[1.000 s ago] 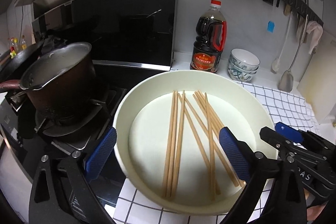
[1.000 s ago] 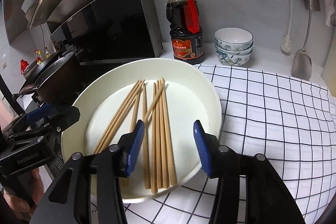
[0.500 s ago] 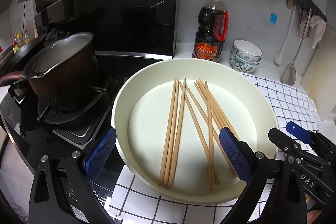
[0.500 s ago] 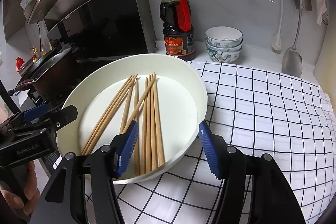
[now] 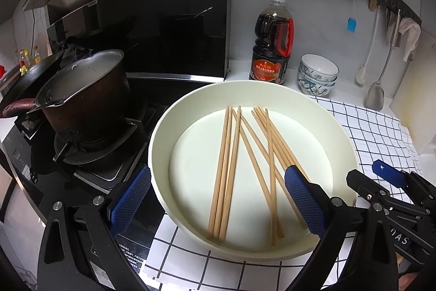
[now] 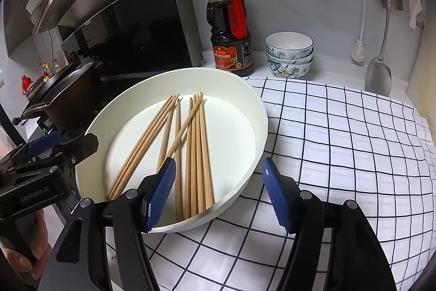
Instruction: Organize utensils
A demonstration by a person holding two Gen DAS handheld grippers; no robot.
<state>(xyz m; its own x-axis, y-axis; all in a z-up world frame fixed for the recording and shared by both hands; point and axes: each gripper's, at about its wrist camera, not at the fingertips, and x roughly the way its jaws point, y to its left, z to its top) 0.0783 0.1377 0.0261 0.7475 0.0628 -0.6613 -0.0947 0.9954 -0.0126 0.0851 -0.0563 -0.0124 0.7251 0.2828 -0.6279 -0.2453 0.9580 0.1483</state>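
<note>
Several wooden chopsticks (image 5: 229, 162) (image 6: 196, 149) lie loose and partly crossed in a round cream basin (image 5: 156, 143) (image 6: 261, 111). My left gripper (image 5: 218, 198) is open wide over the basin's near left rim, one blue pad outside and one inside, touching nothing. It also shows at the left edge of the right wrist view as the left gripper (image 6: 46, 152). My right gripper (image 6: 218, 194) hangs above the near right rim. Its jaws are opening, with nothing pressed between the pads. The right gripper (image 5: 381, 176) shows at the basin's right side.
The basin sits half on a black-and-white checked cloth (image 6: 340, 141), beside a stove with a dark pot (image 5: 81, 100). A soy sauce bottle (image 5: 272, 45) and stacked bowls (image 5: 317, 75) stand at the back wall. A spatula (image 6: 378, 72) and other tools hang on the right.
The right gripper's jaws have spread wider, and it has drawn back from above the chopsticks toward the basin's near rim. The chopsticks have not moved. The left gripper stays open.
</note>
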